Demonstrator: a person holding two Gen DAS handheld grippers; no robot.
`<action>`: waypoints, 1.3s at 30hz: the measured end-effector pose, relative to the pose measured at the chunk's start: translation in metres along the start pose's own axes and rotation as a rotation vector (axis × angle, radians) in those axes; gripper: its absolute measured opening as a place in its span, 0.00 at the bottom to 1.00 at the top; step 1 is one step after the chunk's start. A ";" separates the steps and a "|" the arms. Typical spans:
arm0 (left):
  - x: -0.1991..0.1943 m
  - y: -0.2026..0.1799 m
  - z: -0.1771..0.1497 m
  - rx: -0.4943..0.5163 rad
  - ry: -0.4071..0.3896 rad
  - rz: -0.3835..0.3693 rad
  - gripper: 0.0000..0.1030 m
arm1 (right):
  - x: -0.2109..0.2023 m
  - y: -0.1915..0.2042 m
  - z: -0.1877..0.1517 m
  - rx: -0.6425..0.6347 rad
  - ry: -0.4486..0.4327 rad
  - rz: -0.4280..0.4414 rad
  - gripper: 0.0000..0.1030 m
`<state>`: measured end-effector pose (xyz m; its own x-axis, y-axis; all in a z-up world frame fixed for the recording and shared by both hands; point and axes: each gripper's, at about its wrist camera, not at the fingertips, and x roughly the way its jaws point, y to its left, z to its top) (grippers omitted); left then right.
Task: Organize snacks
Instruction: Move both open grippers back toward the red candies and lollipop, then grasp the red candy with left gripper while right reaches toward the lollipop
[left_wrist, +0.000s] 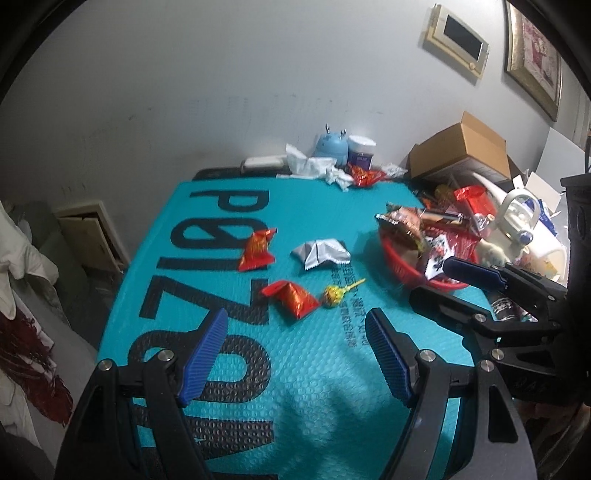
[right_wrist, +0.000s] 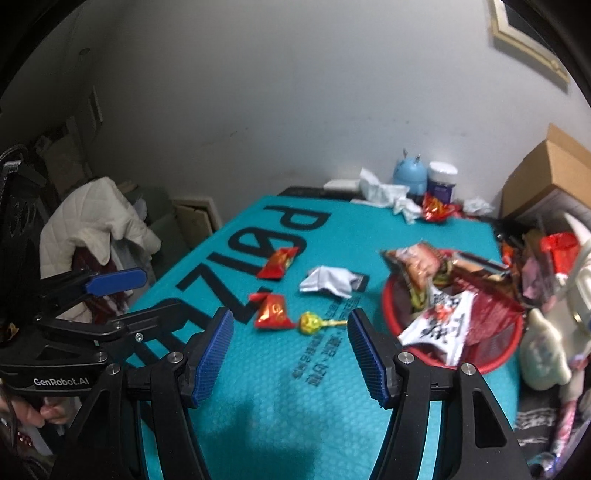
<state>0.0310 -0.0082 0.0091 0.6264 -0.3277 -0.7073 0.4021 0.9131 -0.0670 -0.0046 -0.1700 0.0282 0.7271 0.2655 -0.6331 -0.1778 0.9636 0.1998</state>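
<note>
Both pairs of tongs hang above the near end of the table (left_wrist: 229, 369), which is covered by a teal bubble-textured sheet printed with big black letters. The left tongs (left_wrist: 297, 360) stand with their ridged blue pads spread wide apart and nothing between them; the right tongs (right_wrist: 290, 356) are likewise spread wide and hold nothing. Loose snacks lie on the sheet just ahead of them: a small red foil packet (left_wrist: 291, 297) nearest, with a yellow-wrapped lollipop on a yellow stick (left_wrist: 334, 295) just beside it on the right, a crumpled silver foil wrapper (left_wrist: 320, 254) a little farther back, and a second red-and-orange foil packet (left_wrist: 256, 249) off to its left. To the right of these sits a round red mesh basket (right_wrist: 406, 314), already piled with snack bags, among them a white pouch with bold black characters (right_wrist: 441, 326) draped over its near rim and a reddish-brown printed bag (right_wrist: 419, 266) leaning at the back. At the far edge of the table, near the wall, stand a pale blue rounded toy with two small horns (left_wrist: 331, 146), a white-lidded purple jar (left_wrist: 361, 150) beside it, and crumpled white tissues (left_wrist: 314, 168) with another red wrapper (left_wrist: 365, 177) close by. A brown cardboard box (left_wrist: 460, 149) rests at the far right.
</note>
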 end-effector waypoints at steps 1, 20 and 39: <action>0.005 0.002 -0.002 0.000 0.011 0.002 0.74 | 0.006 -0.001 -0.002 0.004 0.010 0.001 0.62; 0.083 0.045 -0.020 -0.070 0.145 -0.014 0.74 | 0.093 -0.017 -0.020 0.044 0.121 0.005 0.72; 0.112 0.060 -0.003 -0.076 0.190 -0.060 0.74 | 0.148 -0.037 -0.016 0.086 0.168 -0.041 0.69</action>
<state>0.1234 0.0110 -0.0762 0.4629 -0.3366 -0.8200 0.3788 0.9115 -0.1603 0.0988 -0.1664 -0.0844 0.6102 0.2350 -0.7566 -0.0878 0.9692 0.2301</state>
